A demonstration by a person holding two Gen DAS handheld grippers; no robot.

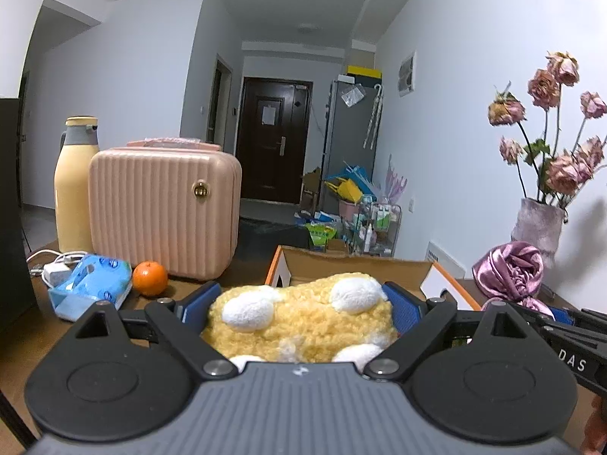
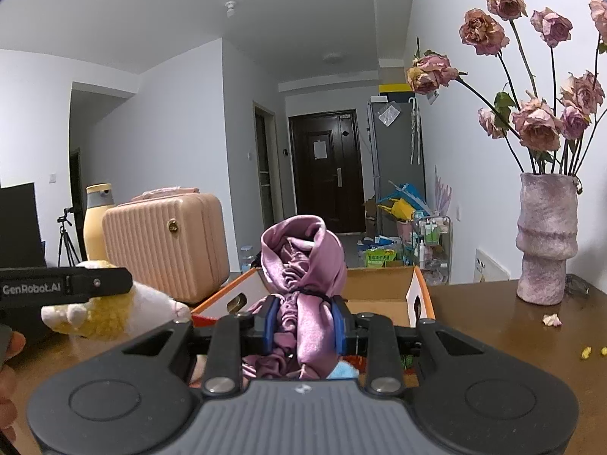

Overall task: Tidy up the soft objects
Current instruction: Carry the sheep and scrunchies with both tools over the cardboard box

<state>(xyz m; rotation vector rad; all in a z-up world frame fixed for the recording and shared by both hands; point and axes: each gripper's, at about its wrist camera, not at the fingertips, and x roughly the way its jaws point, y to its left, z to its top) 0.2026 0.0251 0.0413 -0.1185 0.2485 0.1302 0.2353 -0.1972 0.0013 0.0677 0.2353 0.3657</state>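
the left gripper (image 1: 301,305) pinches a yellow plush toy (image 1: 303,318), its long axis crosswise between the fingers, just before the open cardboard box (image 1: 353,265). the right gripper (image 2: 303,324) pinches a purple satin cloth (image 2: 303,261) standing upright at the box's near edge, over the table (image 2: 493,314)

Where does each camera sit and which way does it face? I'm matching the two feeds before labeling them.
Left wrist: rides the left gripper, faces down the room past the clamped yellow plush toy; its fingers show.
Right wrist: rides the right gripper, same heading, over the clamped purple satin cloth; its fingers show.
Shared: cardboard box, pink case, dark door, rose vase.
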